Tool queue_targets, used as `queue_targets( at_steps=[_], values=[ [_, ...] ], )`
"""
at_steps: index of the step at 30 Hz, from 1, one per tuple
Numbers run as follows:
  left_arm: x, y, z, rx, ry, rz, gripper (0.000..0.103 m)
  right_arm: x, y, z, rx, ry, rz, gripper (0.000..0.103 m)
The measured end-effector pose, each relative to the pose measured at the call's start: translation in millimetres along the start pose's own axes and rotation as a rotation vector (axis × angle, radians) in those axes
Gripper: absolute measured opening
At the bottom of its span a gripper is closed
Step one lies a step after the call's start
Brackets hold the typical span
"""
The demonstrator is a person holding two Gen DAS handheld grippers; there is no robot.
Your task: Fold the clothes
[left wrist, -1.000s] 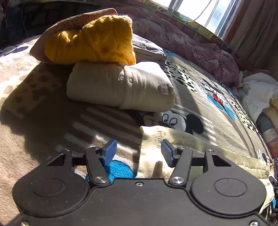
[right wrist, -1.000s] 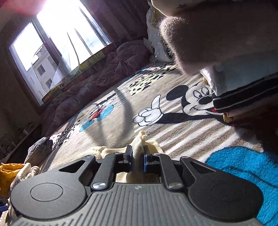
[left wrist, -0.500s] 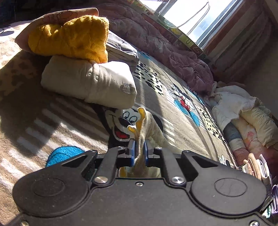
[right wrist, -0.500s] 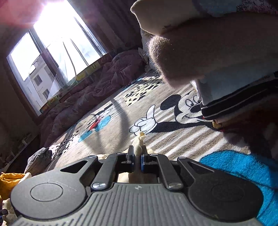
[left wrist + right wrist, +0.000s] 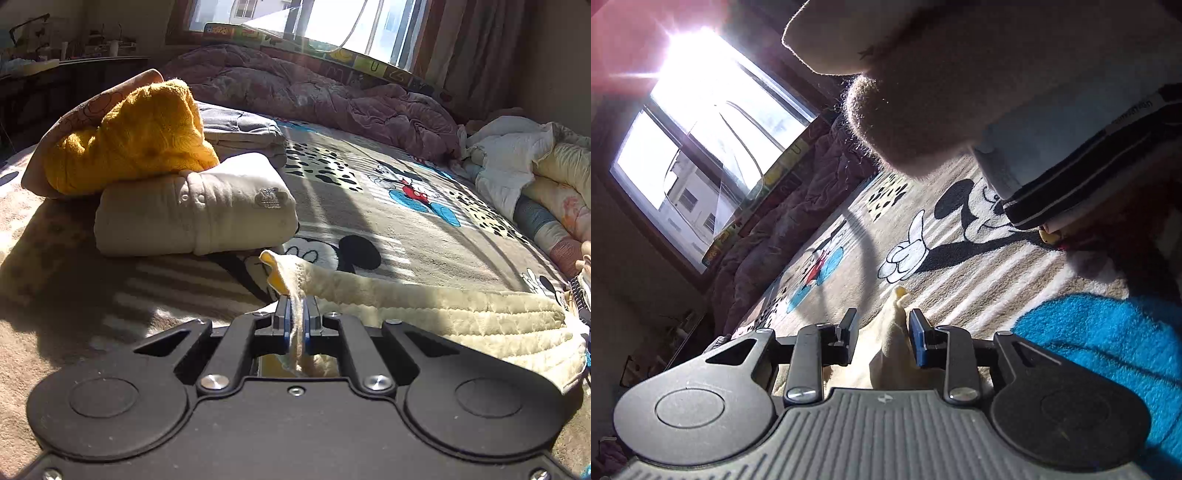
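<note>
Bed blanket (image 5: pixel 424 236): cartoon-mouse print, spread flat over the bed; serves as the folding surface, lit in bands from the window (image 5: pixel 332 26).

Rumpled purple quilt (image 5: pixel 332 96): pushed back under the window, apparently to keep the middle free.

Unfolded heap (image 5: pixel 535 173): whites and pastels along the bed's far right edge, likely awaiting their turn.

Finished stack: cream folded garment (image 5: pixel 195 210) at the front, yellow towelling piece (image 5: pixel 129 136) resting on top, grey folded item (image 5: pixel 240 129) behind. Kept to one side, well apart from the work.

Cream fleece garment (image 5: pixel 424 314): the piece in hand, lying stretched across the blanket between the two tools.

Left claw (image 5: pixel 295 325): clamped together on one corner of the fleece, lifting it into a peak, probably to carry it over.

Right claw (image 5: pixel 882 332): jaws opening, the other corner (image 5: pixel 894 332) standing loose between them, unpressed; seemingly being let go.
</note>
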State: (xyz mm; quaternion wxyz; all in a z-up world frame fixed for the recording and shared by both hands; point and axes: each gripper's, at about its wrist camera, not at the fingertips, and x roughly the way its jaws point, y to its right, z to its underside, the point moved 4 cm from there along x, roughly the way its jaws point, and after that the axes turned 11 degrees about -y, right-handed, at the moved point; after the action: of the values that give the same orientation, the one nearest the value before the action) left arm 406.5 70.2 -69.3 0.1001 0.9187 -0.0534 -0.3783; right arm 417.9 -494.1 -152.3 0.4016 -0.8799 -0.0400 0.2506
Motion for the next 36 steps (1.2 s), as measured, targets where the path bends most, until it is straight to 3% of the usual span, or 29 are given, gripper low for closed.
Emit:
queue_targets(
  at_steps=[5, 10, 11, 13, 19, 24, 26, 27, 28, 29, 32, 36],
  values=[
    [-11.9, 17.4, -4.7, 0.059, 0.032, 0.031, 0.004, -3.6, -6.2, -5.5, -0.061, 0.008, -0.001, 0.045],
    [-10.0, 18.4, -4.6, 0.06, 0.015, 0.044, 0.004, 7.4, -39.9, 10.3, -0.313, -0.07, 0.052, 0.043],
    [-8.6, 18.3, -3.9, 0.061, 0.009, 0.047, 0.004, 8.4, -46.0, 14.2, -0.357, -0.075, 0.068, 0.035],
    [-7.5, 19.6, -3.4, 0.064, 0.006, 0.052, 0.004, 7.3, -54.1, 18.6, -0.416, -0.078, 0.092, 0.007],
    [-19.0, 19.0, -9.2, -0.022, -0.003, 0.155, 0.003, -18.6, -37.4, 4.2, -0.306, 0.041, 0.162, 0.006],
    [-5.9, 5.9, -3.6, -0.087, -0.066, 0.139, 0.003, 0.4, -12.1, 2.3, -0.225, -0.046, 0.2, 0.006],
    [-3.7, 0.8, -2.0, -0.104, -0.072, 0.137, 0.003, 0.0, -2.2, -0.9, -0.147, -0.061, 0.153, 0.012],
    [-3.8, -0.8, -2.2, -0.11, -0.071, 0.142, 0.003, -2.9, 3.0, -3.4, -0.099, -0.062, 0.115, 0.024],
    [-4.4, -0.6, -3.0, -0.112, -0.069, 0.144, 0.003, -7.2, 8.5, -5.5, -0.051, -0.057, 0.079, 0.045],
    [-4.7, -0.1, -3.4, -0.112, -0.068, 0.146, 0.003, -14.1, 14.6, -6.8, -0.002, -0.044, 0.045, 0.051],
    [-5.8, 2.4, -2.9, -0.115, -0.068, 0.16, 0.003, -24.8, 15.0, -3.9, -0.021, -0.065, 0.016, 0.051],
    [-10.2, 5.9, -3.7, -0.109, -0.062, 0.179, 0.003, -21.5, 1.0, 8.5, -0.158, -0.131, 0.019, 0.051]
  ],
)
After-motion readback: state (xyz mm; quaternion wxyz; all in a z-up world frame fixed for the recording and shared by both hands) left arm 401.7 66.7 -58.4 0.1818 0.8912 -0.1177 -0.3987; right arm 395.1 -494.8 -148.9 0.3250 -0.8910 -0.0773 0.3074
